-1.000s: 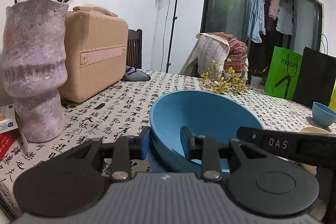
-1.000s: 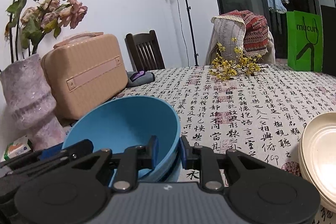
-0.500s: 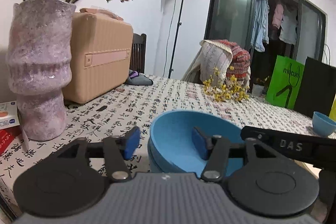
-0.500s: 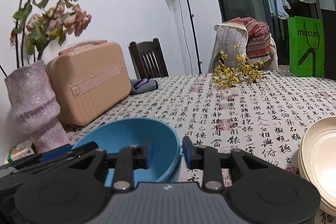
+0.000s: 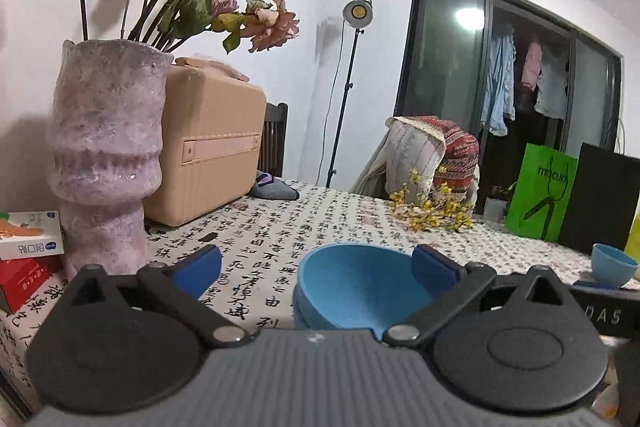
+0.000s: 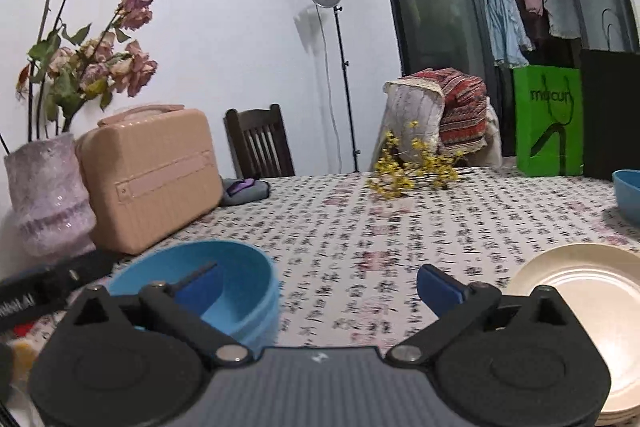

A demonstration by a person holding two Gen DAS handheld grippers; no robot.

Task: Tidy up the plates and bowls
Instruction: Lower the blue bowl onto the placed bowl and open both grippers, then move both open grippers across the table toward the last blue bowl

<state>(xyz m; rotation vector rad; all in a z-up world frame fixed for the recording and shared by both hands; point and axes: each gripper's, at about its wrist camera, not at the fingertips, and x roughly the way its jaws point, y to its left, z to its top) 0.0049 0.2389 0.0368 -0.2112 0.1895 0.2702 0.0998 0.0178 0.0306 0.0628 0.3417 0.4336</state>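
The large matte-blue plastic bowl [image 5: 356, 291] had just been released by the left gripper [image 5: 316, 265] and right gripper [image 6: 316, 281], jaws freshly spread wide and empty, so the small blue bowl [image 5: 614, 265] was judged next to be fetched.

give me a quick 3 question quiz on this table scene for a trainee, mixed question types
1. True or false: the left gripper is clamped on the rim of the big blue bowl.
2. Multiple choice: in the right wrist view, what lies at the right of the right gripper? A) a stack of cream plates B) a glass jug C) a frying pan
3. Fill in: the small blue bowl sits on the table near the green ____.

Key
1. False: both grippers have just been opening and now stand wide, and the big blue bowl sits free on the tablecloth.
2. A
3. bag
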